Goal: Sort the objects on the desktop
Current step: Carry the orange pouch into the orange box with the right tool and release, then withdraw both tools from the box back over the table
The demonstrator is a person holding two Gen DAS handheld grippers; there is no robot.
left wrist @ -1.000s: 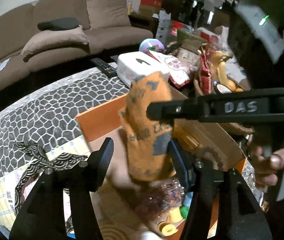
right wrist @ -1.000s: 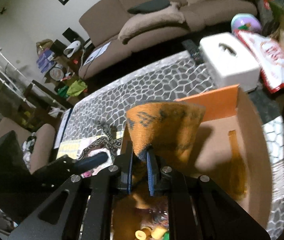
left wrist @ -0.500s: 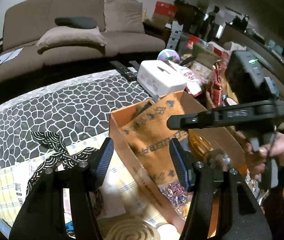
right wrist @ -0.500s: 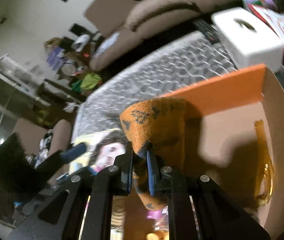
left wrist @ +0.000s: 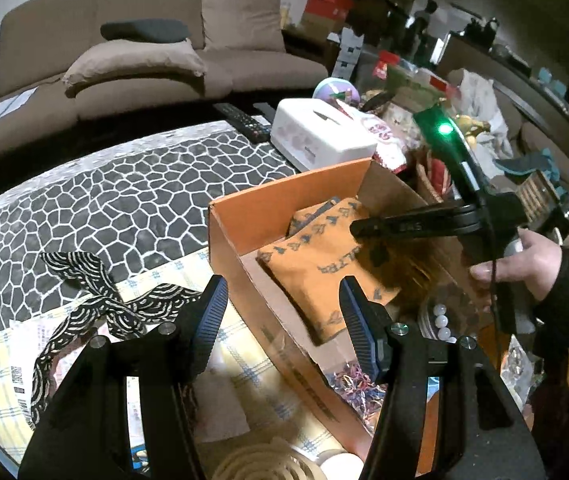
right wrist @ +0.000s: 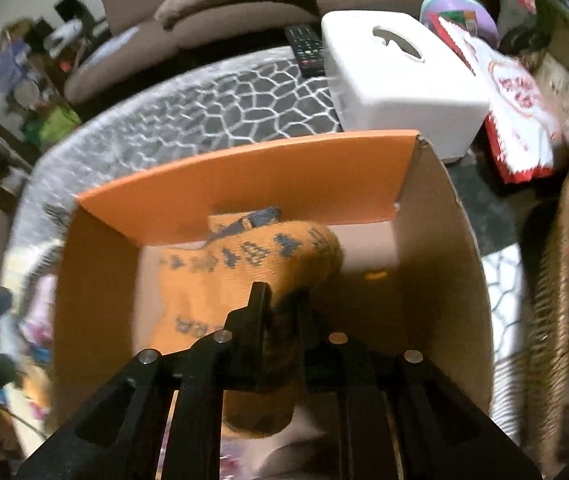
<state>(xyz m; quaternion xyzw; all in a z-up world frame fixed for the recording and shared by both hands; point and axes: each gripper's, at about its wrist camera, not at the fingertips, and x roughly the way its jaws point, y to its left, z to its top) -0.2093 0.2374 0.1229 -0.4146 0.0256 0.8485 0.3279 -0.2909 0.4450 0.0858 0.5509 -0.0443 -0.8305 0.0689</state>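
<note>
right tongs (right wrist: 280, 304) clamped on orange sock (left wrist: 324, 248), low inside orange box (left wrist: 284, 188). left tongs (left wrist: 280, 320) apart, empty, near box wall. lay sock flat on box floor before release.

Lower centre: right gripper (right wrist: 280, 312), jaws opening, orange sock (right wrist: 244, 272) between them, inside orange cardboard box (right wrist: 244, 184); white tissue box (right wrist: 396, 80) upper right.

Your cloth (left wrist: 324, 256) is lying inside the cardboard box (left wrist: 284, 184), which is sitting on the counter (left wrist: 124, 184). A tissue box (left wrist: 320, 132) is standing just behind it, with a remote (left wrist: 244, 120) lying to its left.
</note>
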